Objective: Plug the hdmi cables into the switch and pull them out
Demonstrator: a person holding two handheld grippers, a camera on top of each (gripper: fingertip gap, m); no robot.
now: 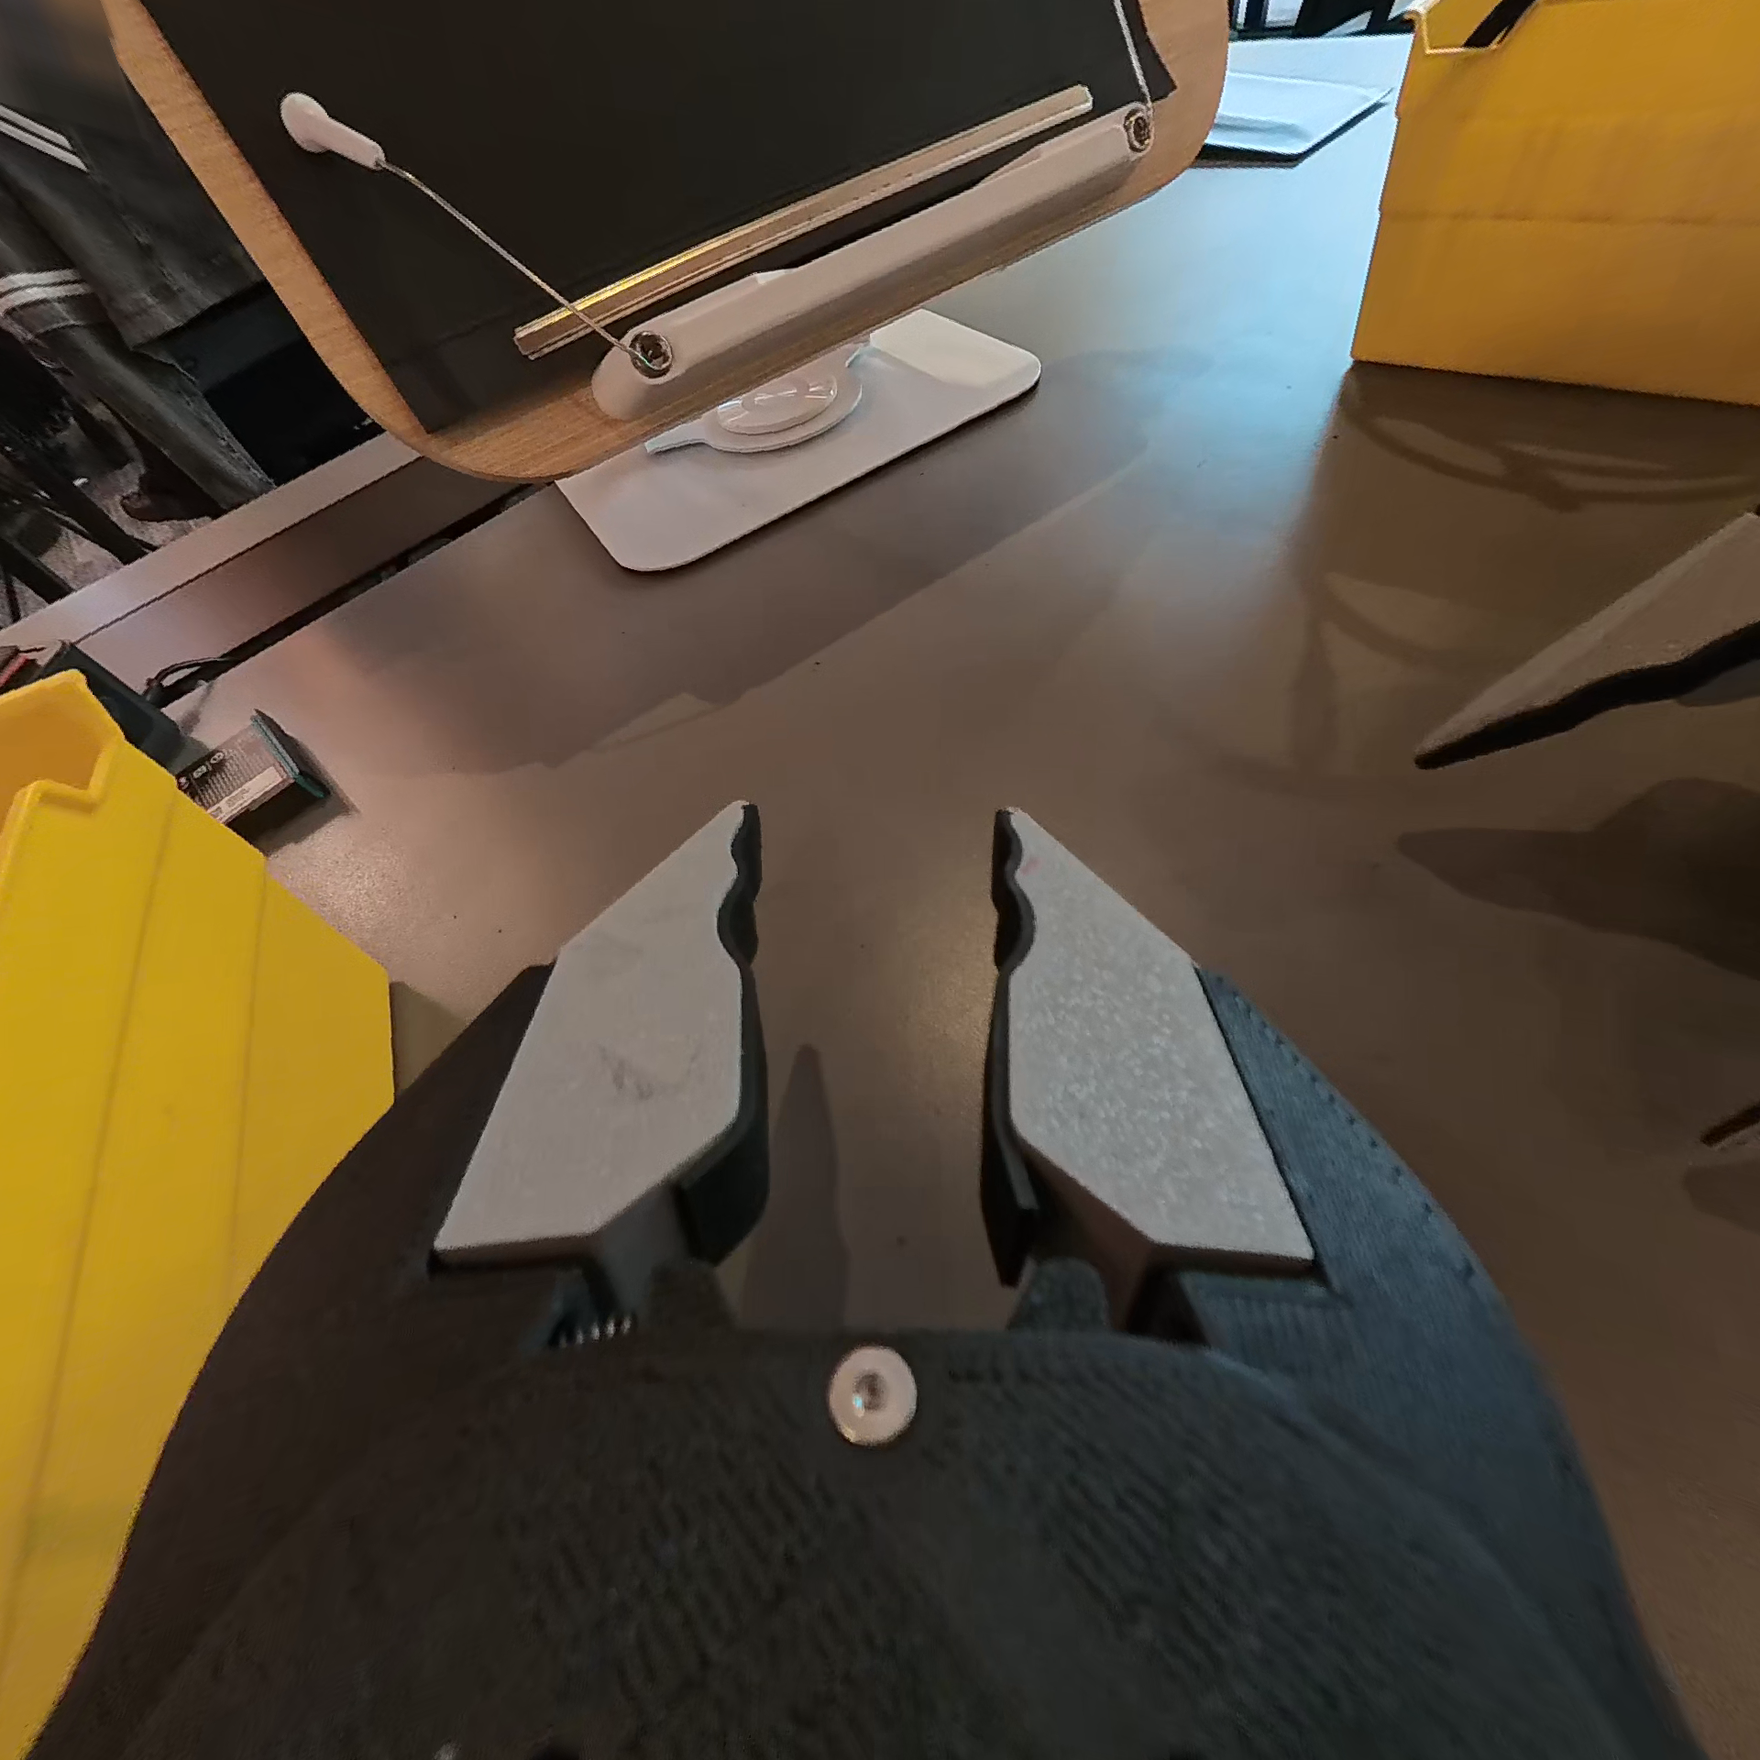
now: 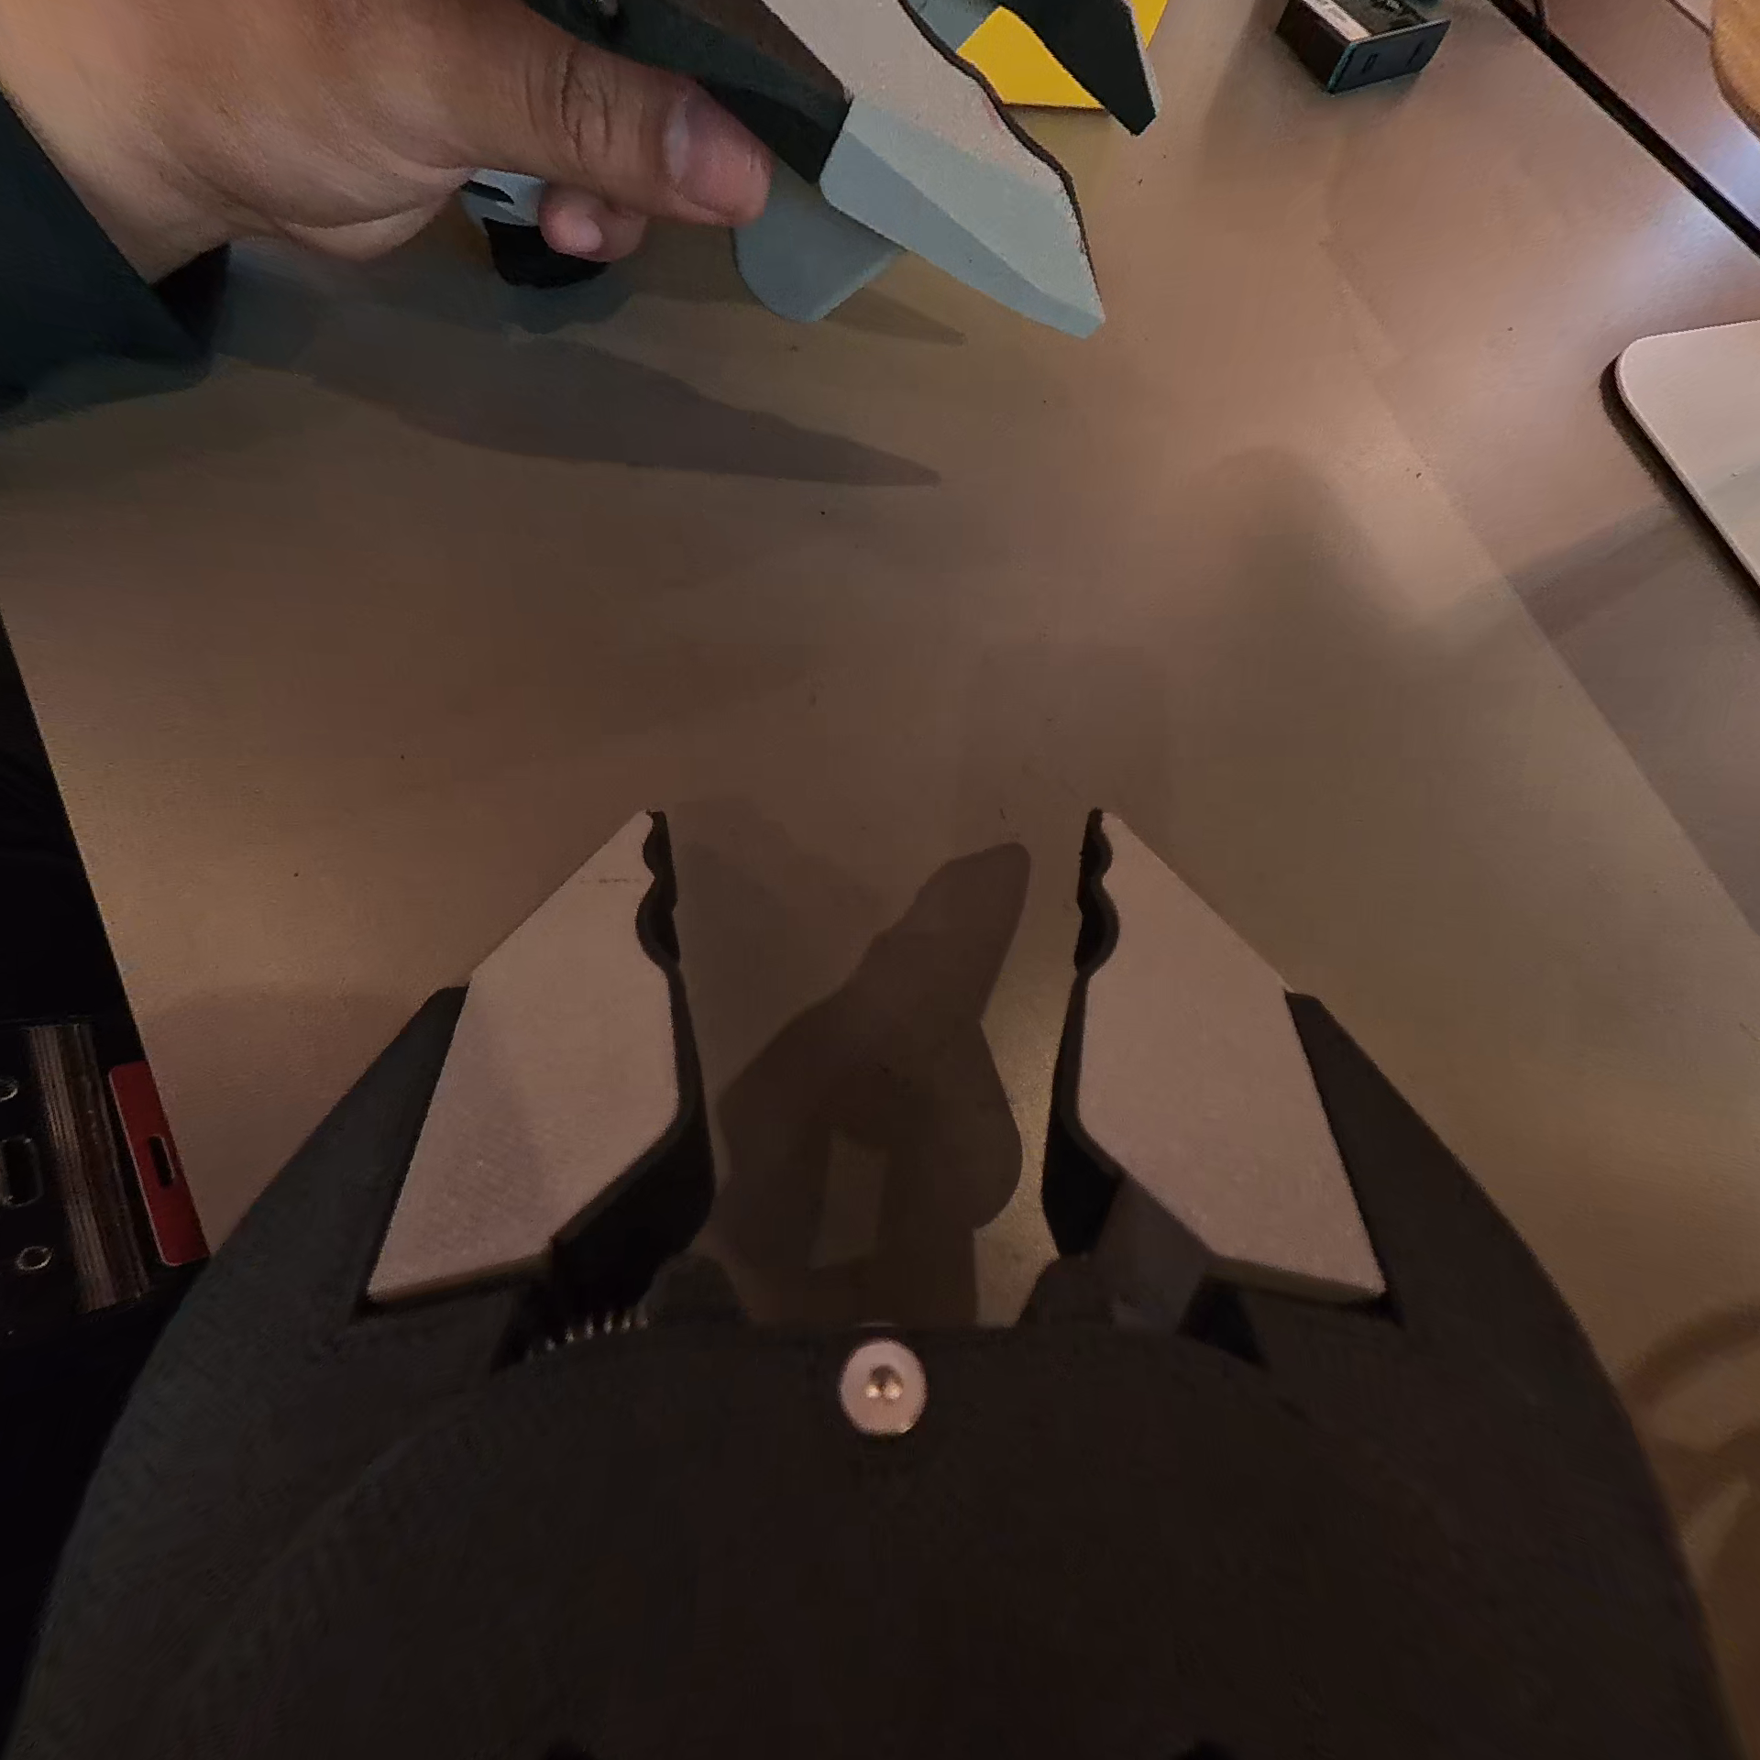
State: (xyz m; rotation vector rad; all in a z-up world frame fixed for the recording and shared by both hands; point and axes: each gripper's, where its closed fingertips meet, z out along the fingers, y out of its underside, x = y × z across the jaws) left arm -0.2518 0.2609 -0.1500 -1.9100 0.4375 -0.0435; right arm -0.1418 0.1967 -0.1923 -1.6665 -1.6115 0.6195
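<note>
While both tools hang over the dark table (image 1: 1095, 667), neither holds anything. Left gripper (image 1: 876, 829): fingers parted, nothing between them, bare tabletop beneath. Right gripper (image 2: 876, 824): fingers spread wider, likewise empty; one fingertip (image 1: 1524, 705) enters the left wrist view at 3 o'clock. Hand (image 2: 333, 124): at 11 o'clock in the right wrist view, gripping the left tool. Book stand (image 1: 667, 190): wood-edged, on a white base, at 12 o'clock. Yellow bins (image 1: 143, 1095): at 9 and 1 o'clock. Small black device (image 1: 252, 776): at 10 o'clock beside the bin; whether it is the switch cannot be told. HDMI cables: not identifiable.
</note>
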